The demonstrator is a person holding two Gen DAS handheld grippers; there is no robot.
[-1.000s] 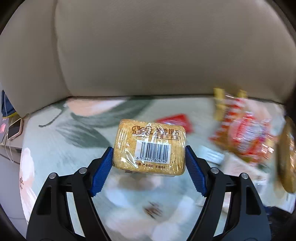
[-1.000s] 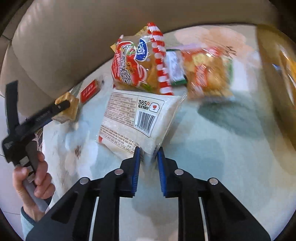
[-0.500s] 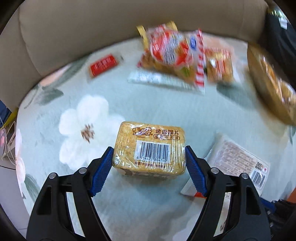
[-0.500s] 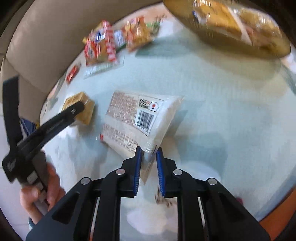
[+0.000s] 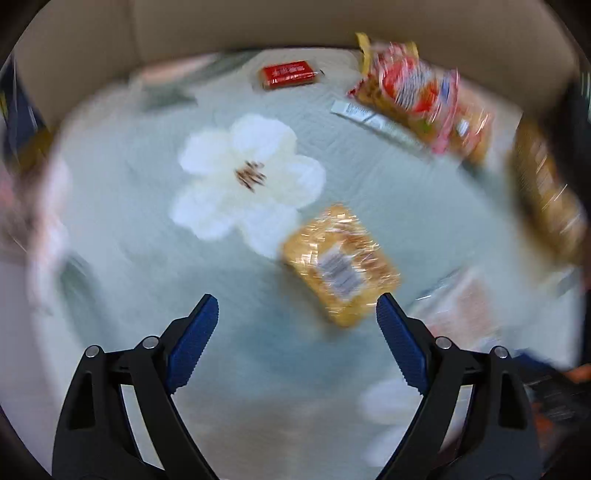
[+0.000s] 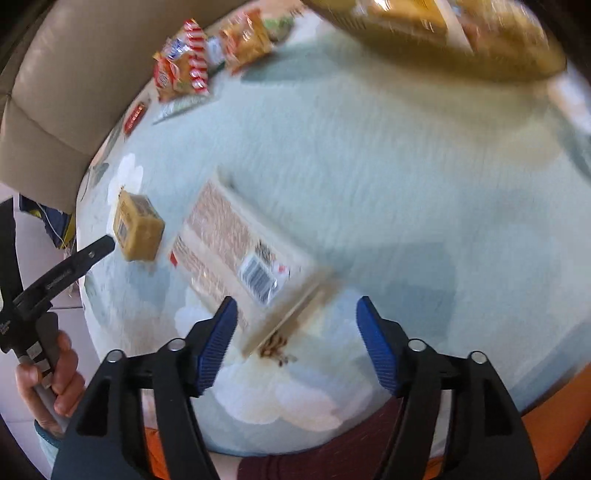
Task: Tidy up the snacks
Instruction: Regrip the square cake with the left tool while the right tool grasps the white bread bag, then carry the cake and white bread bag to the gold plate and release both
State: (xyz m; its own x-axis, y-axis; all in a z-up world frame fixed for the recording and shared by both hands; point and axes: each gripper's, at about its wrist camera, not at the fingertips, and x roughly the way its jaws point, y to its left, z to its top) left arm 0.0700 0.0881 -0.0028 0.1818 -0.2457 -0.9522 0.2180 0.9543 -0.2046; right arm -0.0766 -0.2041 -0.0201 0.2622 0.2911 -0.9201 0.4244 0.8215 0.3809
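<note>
A yellow cracker pack [image 5: 341, 260] with a barcode lies on the pale green floral cloth [image 5: 221, 92], just ahead of my open, empty left gripper [image 5: 297, 314]; it also shows in the right wrist view [image 6: 137, 225]. A white barcoded snack bag [image 6: 240, 254] lies flat on the cloth just ahead of my open, empty right gripper [image 6: 295, 317]; its blurred edge shows in the left wrist view [image 5: 465, 306]. The left gripper's arm [image 6: 55, 277] and the hand holding it appear at the left of the right wrist view.
At the far side lie a red-and-white striped snack bag [image 5: 413, 85] [image 6: 181, 61], an orange snack bag [image 6: 247, 38], a small red packet [image 5: 288, 74] [image 6: 135, 117] and a flat white strip pack [image 5: 373, 120]. A large golden bread bag [image 6: 443, 33] lies at the right. A beige cushion [image 6: 55, 74] backs the cloth.
Both grippers have opened and let go. The cracker pack and the white bag now lie on the cloth, and both grippers have drawn back a little.
</note>
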